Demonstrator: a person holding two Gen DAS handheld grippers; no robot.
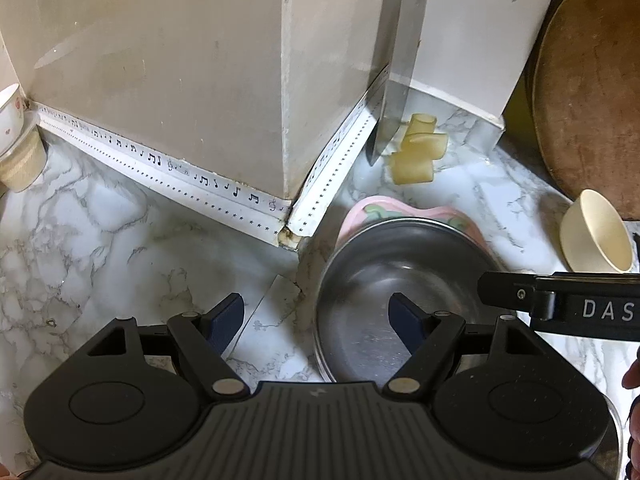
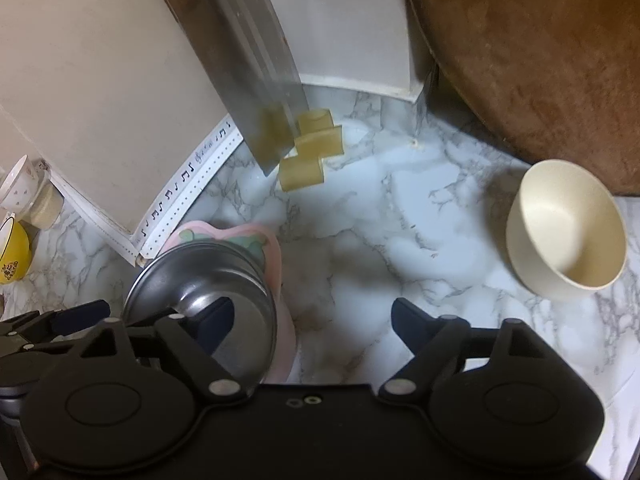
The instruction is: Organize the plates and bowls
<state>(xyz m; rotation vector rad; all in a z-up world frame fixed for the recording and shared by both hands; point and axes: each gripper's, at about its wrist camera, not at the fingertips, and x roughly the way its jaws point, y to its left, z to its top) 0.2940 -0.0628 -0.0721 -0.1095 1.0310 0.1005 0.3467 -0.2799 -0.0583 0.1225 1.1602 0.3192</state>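
A steel bowl sits on a pink plate on the marble counter. My left gripper is open and straddles the bowl's left rim, one finger inside and one outside over the counter. My right gripper is open too. It straddles the steel bowl's right rim and the pink plate's edge, with its left finger inside the bowl. No pad presses on the rim. A cream bowl lies tilted on the counter to the right, also seen in the left wrist view.
A cleaver leans at the wall corner over several yellowish blocks. Behind the cream bowl a round wooden board leans. Paper cups and a yellow cup stand at the far left, and a white box at the back.
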